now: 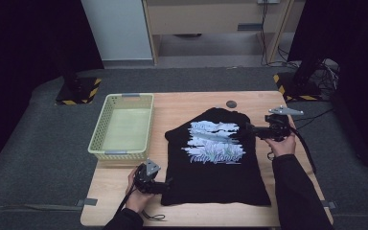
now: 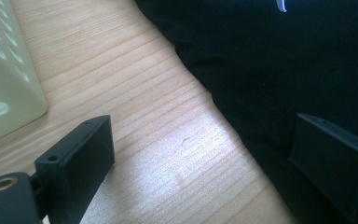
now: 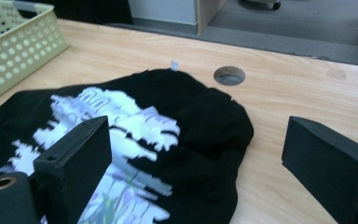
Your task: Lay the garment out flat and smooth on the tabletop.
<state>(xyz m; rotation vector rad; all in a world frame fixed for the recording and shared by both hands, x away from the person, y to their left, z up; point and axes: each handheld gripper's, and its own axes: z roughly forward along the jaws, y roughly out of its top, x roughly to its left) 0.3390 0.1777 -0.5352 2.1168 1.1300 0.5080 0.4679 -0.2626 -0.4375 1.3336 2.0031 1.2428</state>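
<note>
A black T-shirt (image 1: 215,177) with a white and blue print lies flat on the wooden table (image 1: 182,108), collar at the far end. My left gripper (image 1: 166,186) rests low by the shirt's near left corner. In the left gripper view it (image 2: 200,163) is open, with one jaw over bare wood and the other over the black cloth (image 2: 270,60). My right gripper (image 1: 250,128) hovers at the shirt's upper right edge, pointing left. In the right gripper view it (image 3: 196,163) stands open above the bunched shoulder of the shirt (image 3: 200,112), and nothing is between its jaws.
A pale green perforated basket (image 1: 96,136) sits at the table's left, also visible in the gripper views (image 2: 4,70) (image 3: 18,51). A round cable hole (image 1: 231,103) (image 3: 229,75) lies just beyond the collar. Bare wood runs along the right edge.
</note>
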